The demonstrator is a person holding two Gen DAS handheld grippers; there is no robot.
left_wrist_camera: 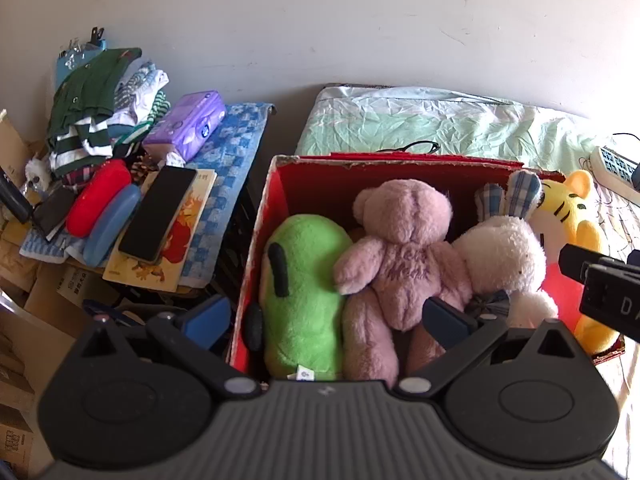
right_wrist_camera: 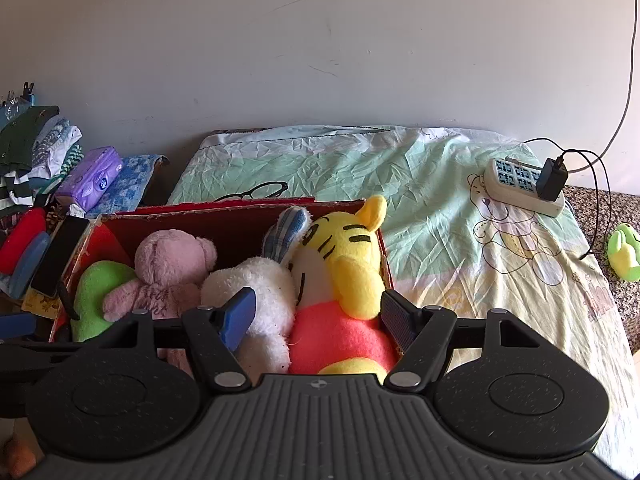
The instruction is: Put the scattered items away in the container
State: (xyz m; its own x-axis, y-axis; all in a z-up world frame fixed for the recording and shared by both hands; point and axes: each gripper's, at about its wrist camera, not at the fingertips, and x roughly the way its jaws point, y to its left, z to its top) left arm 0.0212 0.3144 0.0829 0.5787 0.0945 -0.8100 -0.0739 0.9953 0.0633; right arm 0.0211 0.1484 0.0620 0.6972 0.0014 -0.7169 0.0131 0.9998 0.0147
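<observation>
- Red cardboard box [left_wrist_camera: 276, 200] sits on the bed [right_wrist_camera: 440, 200], open at the top and packed with four plush toys.
- From left to right in the box: a green plush [left_wrist_camera: 308, 280], a pink bear [left_wrist_camera: 400, 256] lying face down, a white rabbit [left_wrist_camera: 504, 256] with checked ears, and a yellow tiger [right_wrist_camera: 348, 248] in a coral shirt at the right end.
- Left tool [left_wrist_camera: 326, 320] hovers over the near edge of the box, jaws spread wide and empty; its blue pads straddle the green plush and the bear.
- Right tool [right_wrist_camera: 318, 316] hangs over the right end of the box, jaws wide and gripping nothing, with the tiger's body between them.
- One small green toy [right_wrist_camera: 624, 258] lies outside the box, well apart, past the bed's right edge.
- Glasses [right_wrist_camera: 256, 191] lie on the bed just behind the box.
- A power strip [right_wrist_camera: 524, 184] with a black charger rests near the bed's far right corner.
</observation>
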